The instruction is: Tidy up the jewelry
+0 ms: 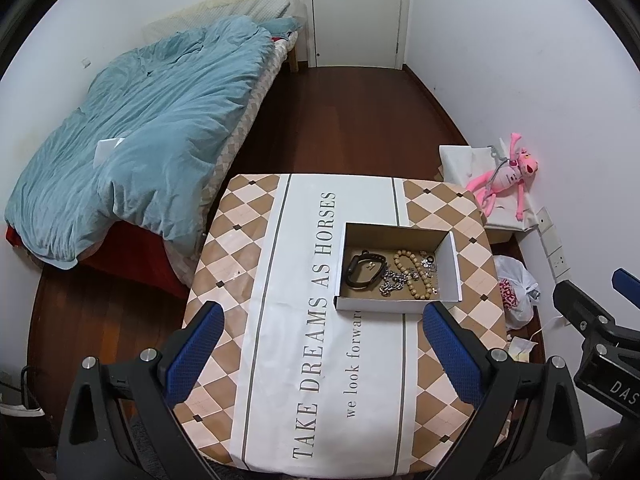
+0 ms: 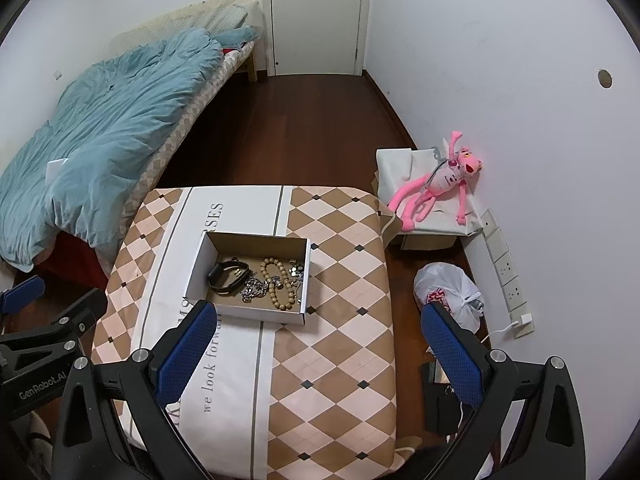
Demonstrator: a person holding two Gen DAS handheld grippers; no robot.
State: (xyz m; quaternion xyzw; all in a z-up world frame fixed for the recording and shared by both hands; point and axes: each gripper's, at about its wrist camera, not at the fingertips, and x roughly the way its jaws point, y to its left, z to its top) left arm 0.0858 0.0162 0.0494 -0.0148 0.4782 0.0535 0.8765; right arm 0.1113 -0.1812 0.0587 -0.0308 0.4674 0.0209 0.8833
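Note:
An open cardboard box (image 1: 396,305) (image 2: 200,264) sits on the table (image 1: 240,264) (image 2: 344,280). Inside lie a black band (image 1: 362,272) (image 2: 228,276), a silver chain (image 1: 394,283) (image 2: 254,291), a wooden bead bracelet (image 1: 412,276) (image 2: 276,284) and small silver pieces (image 1: 427,262) (image 2: 297,271). My left gripper (image 1: 322,354) is open and empty, held above the table's near side, short of the box. My right gripper (image 2: 320,354) is open and empty, above the table, near and right of the box.
A bed with a blue quilt (image 1: 140,140) (image 2: 92,128) stands left of the table. A pink plush toy (image 1: 508,172) (image 2: 440,184) lies on a white box at the right wall. A white plastic bag (image 1: 516,288) (image 2: 448,292) sits on the floor. A closed door (image 1: 356,12) is at the back.

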